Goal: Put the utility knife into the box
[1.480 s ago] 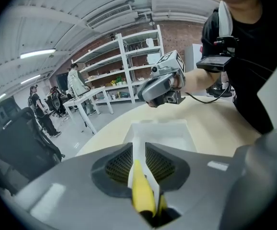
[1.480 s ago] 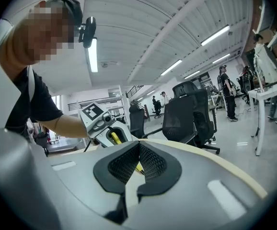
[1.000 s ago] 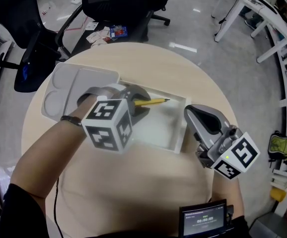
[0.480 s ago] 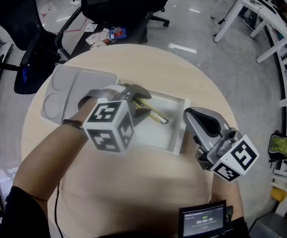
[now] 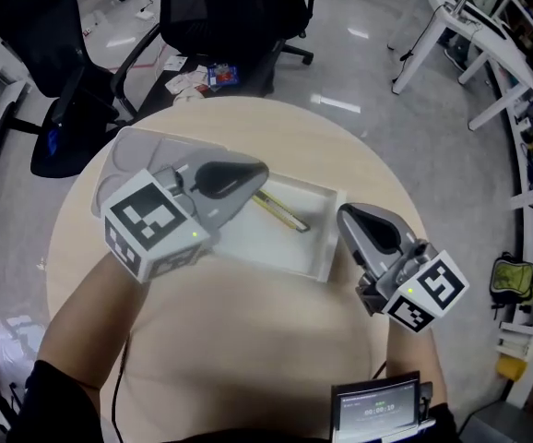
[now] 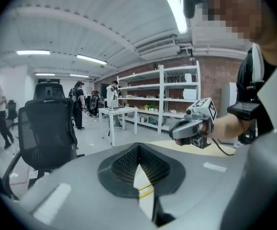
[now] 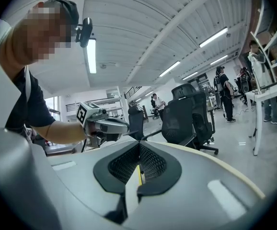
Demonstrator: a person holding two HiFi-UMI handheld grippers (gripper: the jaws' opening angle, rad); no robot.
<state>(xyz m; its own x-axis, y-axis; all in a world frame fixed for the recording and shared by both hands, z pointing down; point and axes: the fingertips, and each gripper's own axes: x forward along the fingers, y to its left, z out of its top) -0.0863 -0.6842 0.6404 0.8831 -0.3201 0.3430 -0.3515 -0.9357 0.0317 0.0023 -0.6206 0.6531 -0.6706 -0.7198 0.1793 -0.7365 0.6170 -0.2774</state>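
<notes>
Ops: utility knife [image 5: 280, 211], where?

Tech: flat inside the box [image 5: 330, 244], lying diagonal near the far wall. It sits apart from the right and near walls. The rest of the box floor is bare.

Ops: tongs?

Tech: left tongs [image 5: 255, 170] are closed together with nothing between them. Their tip is over the box's far-left corner, just beside one end of the knife; can't tell if it touches. Right tongs [image 5: 343, 214] are closed too and empty, just outside the box's right wall, over the desk [image 5: 248, 340].

Ops: room to move?

Tech: the desk's near half is open, up to a screen [image 5: 377, 412] at the near edge. A tray [image 5: 124, 155] is at the box's left, partly under the left tongs. A chair [image 5: 220, 17] stands beyond the far edge.
</notes>
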